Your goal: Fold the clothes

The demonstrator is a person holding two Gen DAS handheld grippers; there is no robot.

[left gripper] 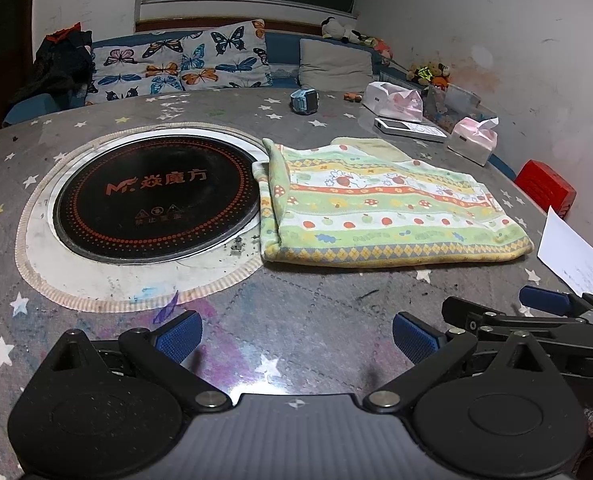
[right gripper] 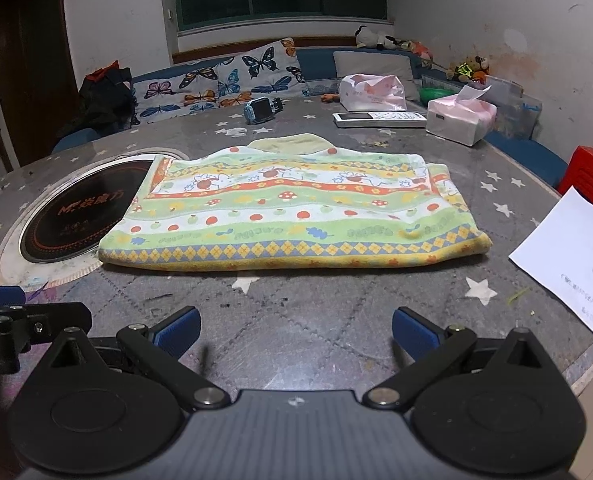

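in the left wrist view the left claw [left gripper: 294, 338] fills the bottom of the frame, its two blue pads wide apart and with nothing between them. at the lower right of the same view a part of the right claw [left gripper: 544, 300] comes in from the edge; only one blue pad of it shows there. the right wrist view gives the opposite: the right claw [right gripper: 296, 336] is at the bottom, its blue pads wide apart and empty, and a piece of the left claw [right gripper: 0, 294] enters at the lower left edge.

the folded cloth [left gripper: 380, 204] lies flat on the grey desk [left gripper: 296, 300] with star pattern, in the middle right of the left view and in the centre of the right view [right gripper: 292, 212]. its long axis runs left to right across both frames, and its coloured stripes follow the same direction. the thick folded edge with yellow diamonds faces the claws. its left end touches the rim of the round black cooker plate [left gripper: 156, 196] set in the desk; in the right view the cloth covers a part of this plate [right gripper: 76, 212].

the left view shows the whole cooker plate, the right view only its left half. the right view shows more of the white paper sheet [right gripper: 572, 256] at the right edge, and the pink tissue pack [right gripper: 460, 118] and the white remote [right gripper: 380, 119] at upper right.
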